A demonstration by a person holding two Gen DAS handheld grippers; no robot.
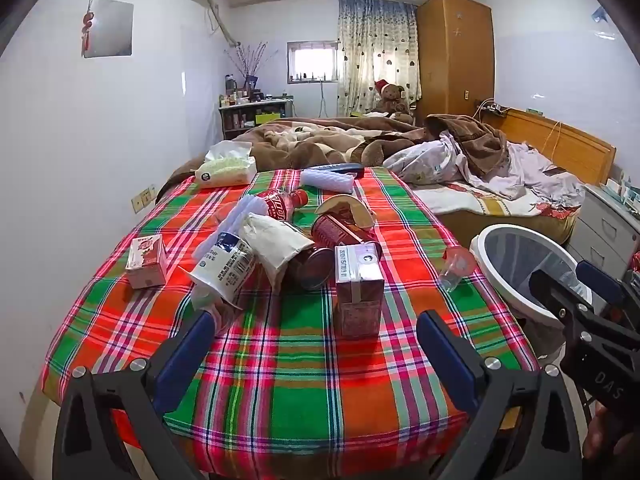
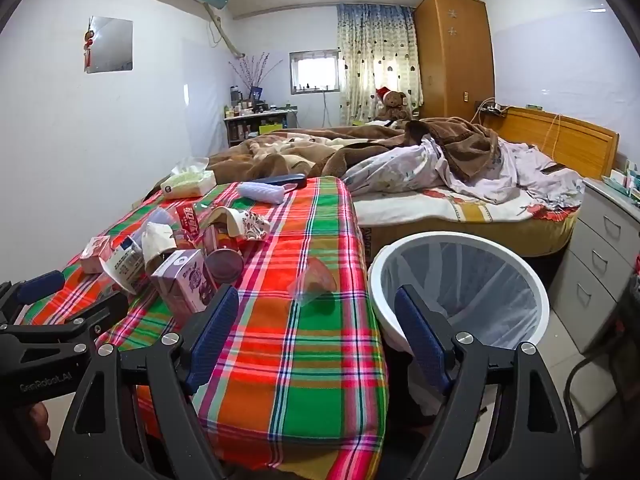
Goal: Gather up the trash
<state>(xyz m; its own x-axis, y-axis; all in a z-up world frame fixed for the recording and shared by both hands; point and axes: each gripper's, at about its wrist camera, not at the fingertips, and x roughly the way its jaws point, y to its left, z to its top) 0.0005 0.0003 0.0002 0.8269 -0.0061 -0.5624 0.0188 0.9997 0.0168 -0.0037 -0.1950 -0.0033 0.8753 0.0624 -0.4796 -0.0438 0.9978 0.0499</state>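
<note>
Lined white bin (image 2: 460,284) beside table (image 2: 320,360)

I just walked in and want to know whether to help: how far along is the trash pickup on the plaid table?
Nothing looks done: the lined bin seems empty. Nothing is in hand either; the left gripper and right gripper are both open and hold nothing. Everything is left: the purple carton, pink carton, clear plastic cup, the red bottle and the cans and wrappers around them.

Plaid-covered table (image 1: 280,360): cartons, cans and bottles heaped left of purple carton (image 1: 358,280); clear cup (image 1: 456,266) to its right.
</note>
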